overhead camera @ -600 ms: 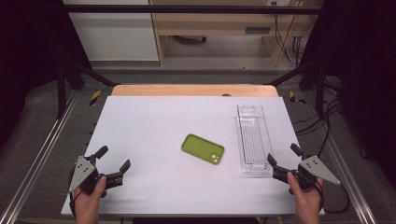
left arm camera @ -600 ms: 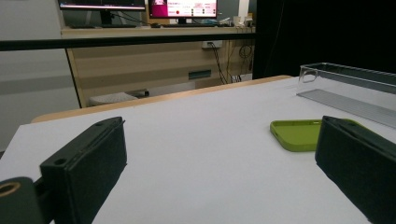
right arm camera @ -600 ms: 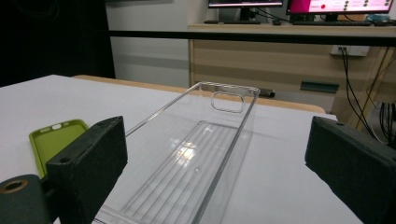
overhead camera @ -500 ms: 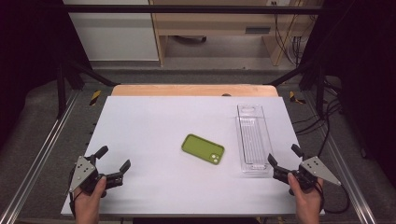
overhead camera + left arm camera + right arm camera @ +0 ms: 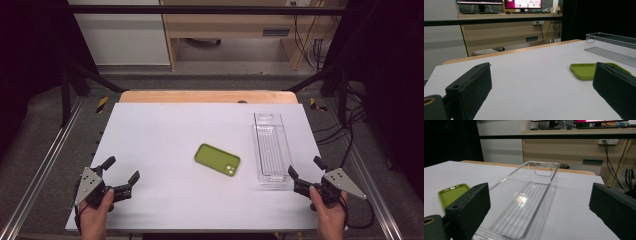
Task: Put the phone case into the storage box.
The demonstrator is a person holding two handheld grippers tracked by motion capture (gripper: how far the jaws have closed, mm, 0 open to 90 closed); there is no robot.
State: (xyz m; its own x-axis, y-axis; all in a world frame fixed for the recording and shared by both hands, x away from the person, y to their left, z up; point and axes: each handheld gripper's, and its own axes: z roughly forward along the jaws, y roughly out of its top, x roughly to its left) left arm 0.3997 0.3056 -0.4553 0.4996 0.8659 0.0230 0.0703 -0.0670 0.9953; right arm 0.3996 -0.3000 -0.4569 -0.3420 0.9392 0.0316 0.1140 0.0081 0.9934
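Note:
A green phone case (image 5: 217, 159) lies flat near the middle of the white table (image 5: 165, 130). To its right stands a long clear plastic tray (image 5: 270, 149), empty. My left gripper (image 5: 121, 170) rests at the front left corner, held by a hand, jaws wide open with nothing between them. Open and empty too, my right gripper (image 5: 305, 167) sits at the front right, just before the tray's near end. In the left gripper view the green case (image 5: 586, 70) lies ahead to the right. The right gripper view looks along the clear tray (image 5: 529, 195), with the case (image 5: 450, 193) at its left.
Metal rails (image 5: 40, 170) run along both sides of the table. Beyond the far wooden edge (image 5: 207, 96) stand a desk and cables on the floor. Black frame struts (image 5: 82, 75) rise at the back corners.

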